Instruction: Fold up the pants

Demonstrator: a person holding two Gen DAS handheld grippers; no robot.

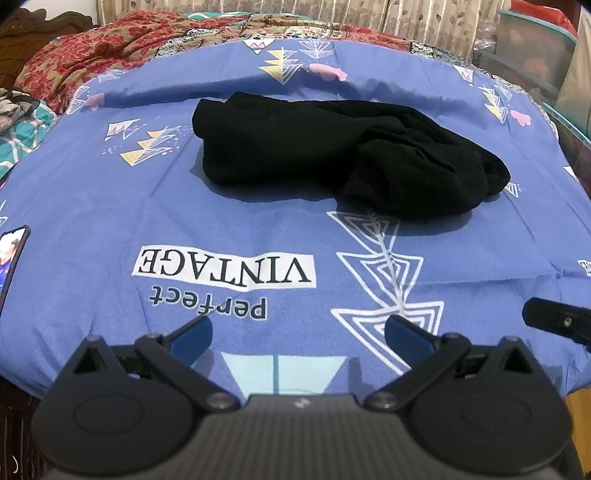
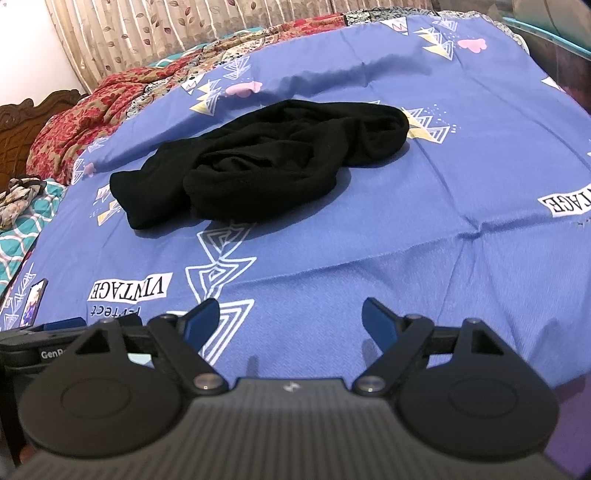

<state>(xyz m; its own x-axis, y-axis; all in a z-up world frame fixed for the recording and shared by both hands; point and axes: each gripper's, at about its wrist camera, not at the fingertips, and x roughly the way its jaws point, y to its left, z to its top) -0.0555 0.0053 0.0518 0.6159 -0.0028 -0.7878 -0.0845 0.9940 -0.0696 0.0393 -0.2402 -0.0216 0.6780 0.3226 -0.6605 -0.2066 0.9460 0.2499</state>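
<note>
Setting: a bedroom, with a blue printed bedsheet (image 1: 110, 192) spread flat over the bed as the folding surface; every place below is given relative to the black pants.
Left gripper (image 1: 298, 334): nearest the viewer, well short of the pants, jaws spread wide with nothing between them, angled down at the sheet, likely waiting to reach in.
Right gripper (image 2: 291, 317): beside the left one, also well short of the pants, fingers wide apart and empty.
Phone (image 1: 13, 258): lies on the sheet, nearer than the pants and far off to their left.
Pants (image 1: 332, 155): mid-sheet, crumpled in a heap with one end bunched over itself; they seem to need spreading flat first.
Red floral blanket (image 1: 74, 55): pushed beyond the pants, probably to clear space.
Curtain (image 2: 147, 33): behind everything.
</note>
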